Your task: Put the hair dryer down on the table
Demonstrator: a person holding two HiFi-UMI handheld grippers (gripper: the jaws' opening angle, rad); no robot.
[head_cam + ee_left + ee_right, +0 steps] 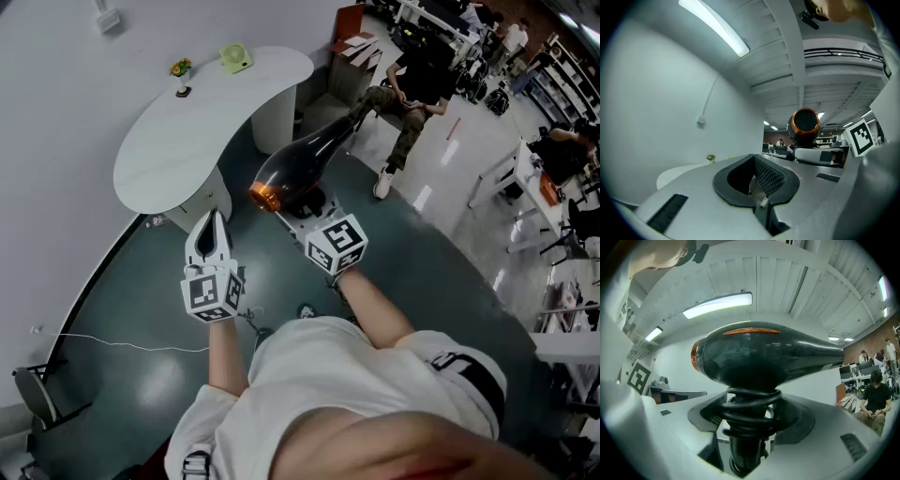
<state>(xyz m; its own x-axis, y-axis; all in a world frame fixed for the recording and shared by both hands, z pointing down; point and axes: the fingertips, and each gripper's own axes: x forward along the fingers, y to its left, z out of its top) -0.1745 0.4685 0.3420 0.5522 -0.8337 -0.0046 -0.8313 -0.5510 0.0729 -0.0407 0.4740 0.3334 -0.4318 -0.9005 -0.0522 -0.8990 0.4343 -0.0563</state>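
A black hair dryer (298,167) with an orange ring at its back end hangs in the air over the dark floor, beside the near end of the white curved table (159,155). My right gripper (298,208) is shut on its handle, which has the black cord coiled round it (749,411). In the right gripper view the dryer's body (764,352) lies level across the top, nozzle to the right. My left gripper (211,227) is to the left of the dryer, shut and empty. The left gripper view shows the dryer's back end (804,123) off to the right.
A small flower pot (181,70) and a green object (235,58) stand at the table's far end. A person sits on a chair (412,89) beyond the dryer. White desks (525,183) stand at the right, a chair (37,394) at the lower left, a thin cable (122,345) on the floor.
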